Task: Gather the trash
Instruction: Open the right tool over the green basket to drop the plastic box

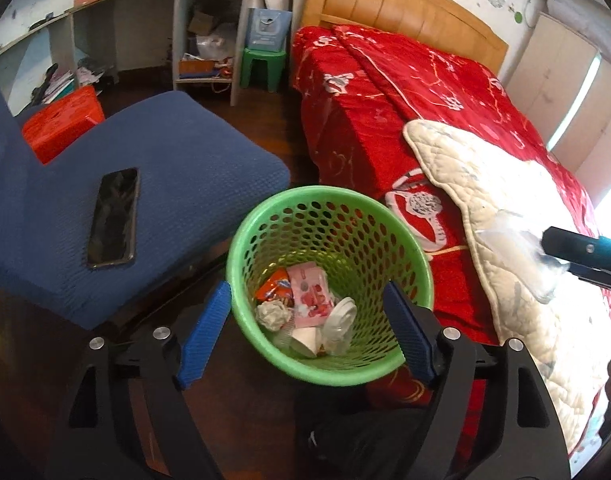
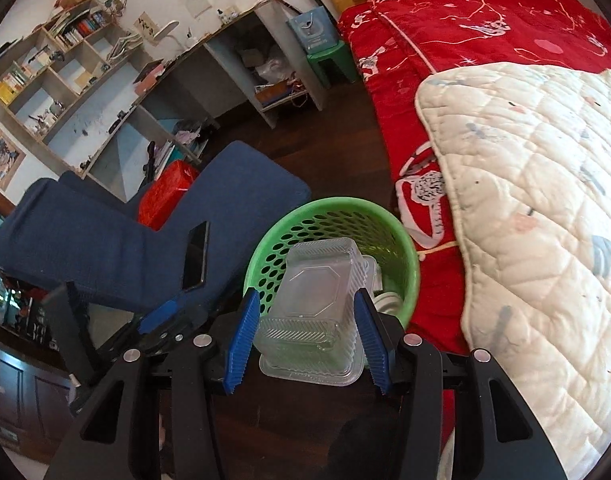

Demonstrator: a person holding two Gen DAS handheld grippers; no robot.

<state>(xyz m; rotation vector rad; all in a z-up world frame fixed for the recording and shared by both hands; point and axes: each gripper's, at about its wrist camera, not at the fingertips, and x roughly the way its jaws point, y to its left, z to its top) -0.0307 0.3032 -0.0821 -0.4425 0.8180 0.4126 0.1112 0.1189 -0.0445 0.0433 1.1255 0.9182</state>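
My right gripper [image 2: 307,330] has its jaws clamped on a clear plastic box [image 2: 311,308], one blue pad pressing each side wall; the box sits at the lower centre of the right wrist view, held above the green basket [image 2: 411,280], which shows just behind it. In the left wrist view the same box [image 1: 525,256] appears at the right edge as a pale blur over the white quilt [image 1: 505,208], off to the right of the basket and not yet inside it. My left gripper [image 1: 305,328] has its jaws wide apart, one on either side of the basket [image 1: 241,240] near its front rim; I cannot tell whether the pads touch it. Inside the basket at lower centre lie a pink packet [image 1: 311,294], an orange wrapper [image 1: 275,284], a crumpled paper ball [image 1: 271,314], a white lid [image 1: 339,314] and a paper cup [image 1: 305,340]. To the left of the basket a blue chair [image 1: 185,152] carries a black phone [image 1: 113,218] lying flat on its seat. To the right and above runs the bed with its red cover [image 1: 365,80]. A red stool [image 1: 63,122] stands at middle left, and a green stool [image 1: 261,66] at upper centre.
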